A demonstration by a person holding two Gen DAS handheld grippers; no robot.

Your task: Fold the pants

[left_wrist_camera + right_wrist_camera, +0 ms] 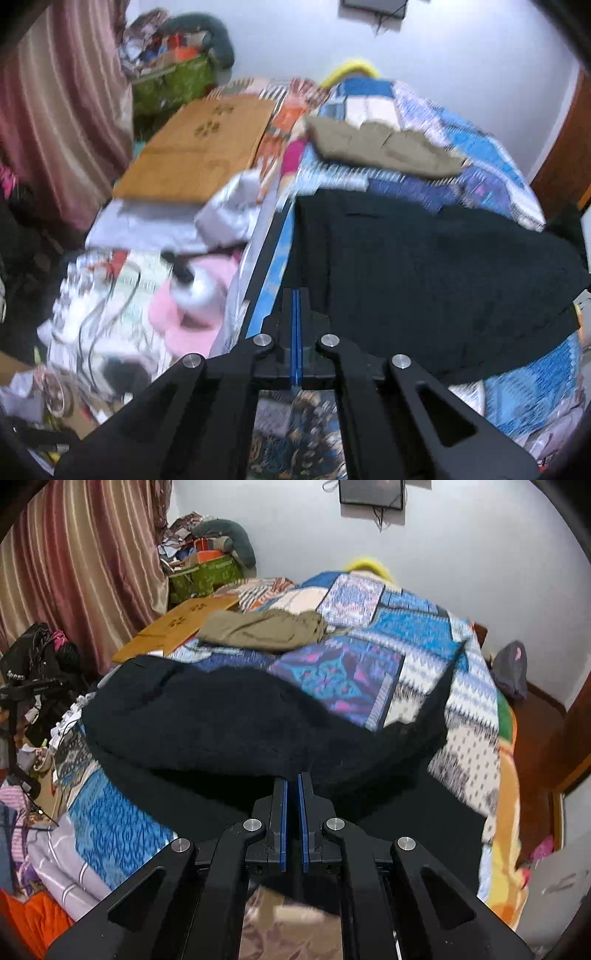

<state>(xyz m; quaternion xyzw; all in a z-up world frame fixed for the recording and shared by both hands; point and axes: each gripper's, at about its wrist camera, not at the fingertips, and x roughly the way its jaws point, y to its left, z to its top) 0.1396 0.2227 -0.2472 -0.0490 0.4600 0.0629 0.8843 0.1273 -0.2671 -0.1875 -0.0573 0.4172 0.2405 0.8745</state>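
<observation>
In the left wrist view, one pair of dark navy, almost black cloth pants (424, 266) lies spread across the near half of a bed covered by a blue, white and purple patchwork quilt (476, 144). The cloth looks thick and matt, with a straight left edge running along the side of the bed and a rounded near edge that droops over the quilt on the right. The left gripper (297, 291) has its two blue-padded black fingers pressed flat together, and its tips sit at the near left edge of the dark pants, but motion blur and the dark cloth keep me from telling whether any fabric is pinched there. Farther away on the quilt lies one olive-khaki crumpled garment (384, 147), well apart from the dark pants. Left of the bed I count one flat brown cardboard sheet (199, 147) and one striped pink curtain (62, 110). In the right wrist view, the same single pair of dark pants (236, 723) shows as a bulky, bunched mound with a soft fold rolling across the middle of the bed, its far edge wavy against the quilt (413, 631). The right gripper (291, 775) has its jaws drawn to a thin slit, with the tips buried in the near edge of the dark cloth, so they appear to clamp a fold of the pants. One khaki garment (262, 629) lies beyond.
</observation>
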